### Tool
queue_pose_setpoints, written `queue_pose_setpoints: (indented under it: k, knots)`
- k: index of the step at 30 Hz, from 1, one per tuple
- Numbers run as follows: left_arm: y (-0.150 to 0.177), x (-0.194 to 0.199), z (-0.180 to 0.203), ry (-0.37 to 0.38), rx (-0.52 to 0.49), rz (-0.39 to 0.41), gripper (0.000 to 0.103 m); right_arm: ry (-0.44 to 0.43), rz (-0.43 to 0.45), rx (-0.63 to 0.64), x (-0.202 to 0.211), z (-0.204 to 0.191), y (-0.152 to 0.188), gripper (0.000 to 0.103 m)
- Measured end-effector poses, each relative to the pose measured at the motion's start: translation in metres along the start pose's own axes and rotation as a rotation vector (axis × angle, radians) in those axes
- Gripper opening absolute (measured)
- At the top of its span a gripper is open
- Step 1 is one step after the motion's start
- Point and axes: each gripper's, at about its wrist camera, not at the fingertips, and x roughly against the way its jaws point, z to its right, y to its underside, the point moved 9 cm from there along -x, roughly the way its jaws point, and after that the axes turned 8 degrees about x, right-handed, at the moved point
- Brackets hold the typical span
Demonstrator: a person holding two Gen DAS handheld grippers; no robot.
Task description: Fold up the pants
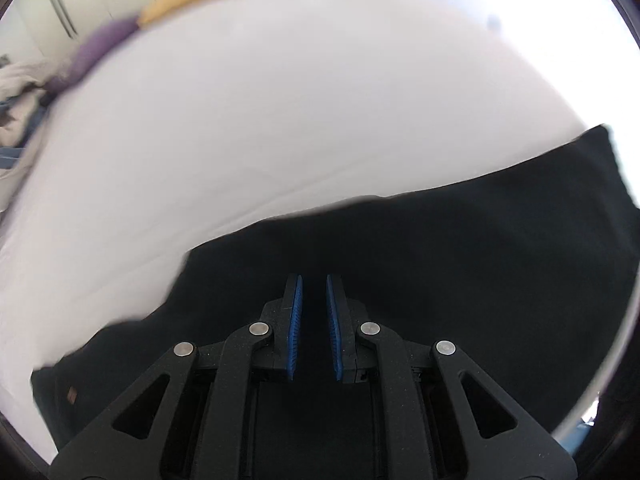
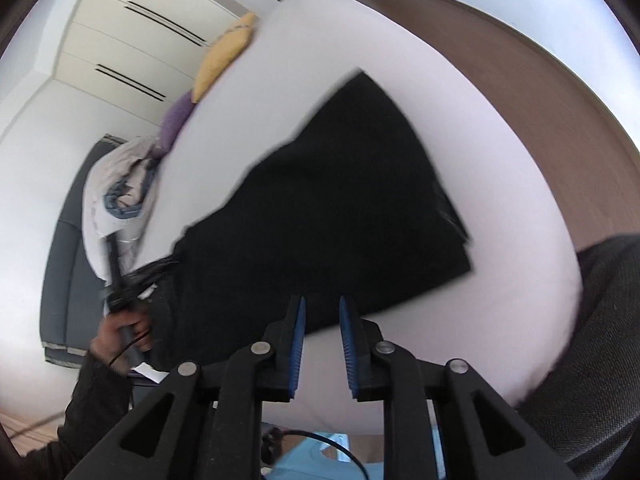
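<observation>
Black pants (image 2: 340, 208): matt, soft cloth, no sheen. White bed sheet (image 1: 280, 120): smooth cloth, faintly creased, matt. Yellow pillow (image 2: 226, 56) and purple pillow (image 2: 176, 118): soft fabric, the purple one fuzzier. Left gripper (image 1: 314, 284) and right gripper (image 2: 322, 304): speckled matt black plastic, dull silver metal pins, ribbed blue rubbery pads (image 1: 295, 328). Cupboard doors (image 2: 132, 40): smooth, pale, slightly glossy. Floor (image 2: 560, 92): brown, wood-like, smooth. Crumpled bedding (image 2: 120, 184): pale, soft cloth. Dark sleeve (image 2: 92, 396): matt woven cloth.
</observation>
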Motion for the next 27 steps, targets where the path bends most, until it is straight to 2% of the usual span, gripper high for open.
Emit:
queue_pose_setpoints:
  k: [3,5,7,8,9,11,13,14,17,18,19,20,21,22,23,25,26,27]
  knots:
    - [-0.025,-0.018,0.007,-0.036,-0.003,0.002,0.011,-0.046,0.049,0.073,0.003,-0.033,-0.024,0.035]
    - [-0.040,-0.022,0.021,-0.103,-0.048,0.007,0.010,-0.083,0.063,0.109,-0.009,-0.057,-0.042,0.041]
    - [-0.049,-0.025,0.040,-0.182,-0.140,0.031,0.007,-0.105,0.039,0.147,-0.026,-0.077,-0.057,0.041]
    - [-0.050,-0.022,0.043,-0.194,-0.155,0.044,0.008,-0.123,0.031,0.177,-0.036,-0.090,-0.065,0.042]
    - [-0.050,-0.014,0.045,-0.174,-0.146,0.059,0.008,-0.143,0.016,0.206,-0.048,-0.103,-0.071,0.043]
    - [-0.047,0.011,0.036,-0.091,-0.053,0.102,0.012,-0.177,-0.011,0.233,-0.066,-0.123,-0.078,0.045]
    - [-0.038,0.039,0.014,-0.105,0.005,0.165,0.012,-0.284,-0.043,0.284,-0.089,-0.150,-0.080,0.053]
    - [-0.029,0.056,-0.004,-0.108,0.048,0.197,0.012,-0.309,-0.063,0.298,-0.101,-0.156,-0.078,0.055]
    - [-0.002,0.067,-0.046,-0.075,0.147,0.177,0.012,-0.268,-0.179,0.311,-0.150,-0.146,-0.061,0.055]
    - [0.010,0.060,-0.066,-0.105,0.167,0.144,0.012,-0.160,-0.218,0.296,-0.166,-0.125,-0.055,0.051]
    - [0.023,0.047,-0.086,-0.149,0.185,0.107,0.012,-0.096,-0.242,0.269,-0.174,-0.107,-0.049,0.036]
    - [0.033,0.038,-0.102,-0.168,0.205,0.080,0.012,-0.106,-0.215,0.230,-0.173,-0.092,-0.049,0.008]
    - [0.046,0.024,-0.123,-0.192,0.243,0.052,0.012,-0.099,-0.186,0.199,-0.165,-0.075,-0.050,0.000]
    - [0.055,0.016,-0.136,-0.184,0.277,0.049,0.012,-0.097,-0.169,0.169,-0.157,-0.062,-0.050,0.000]
    - [0.059,0.011,-0.146,-0.118,0.343,0.086,0.012,-0.118,-0.132,0.114,-0.144,-0.048,-0.050,0.000]
    - [0.068,0.010,-0.157,-0.083,0.410,0.100,0.014,-0.070,-0.072,0.079,-0.119,-0.025,-0.052,0.000]
    - [0.068,0.014,-0.161,-0.109,0.414,0.108,0.014,-0.035,-0.048,0.076,-0.109,-0.016,-0.056,0.000]
    - [0.067,0.019,-0.169,-0.182,0.403,0.119,0.014,0.004,-0.026,0.059,-0.095,-0.006,-0.056,0.000]
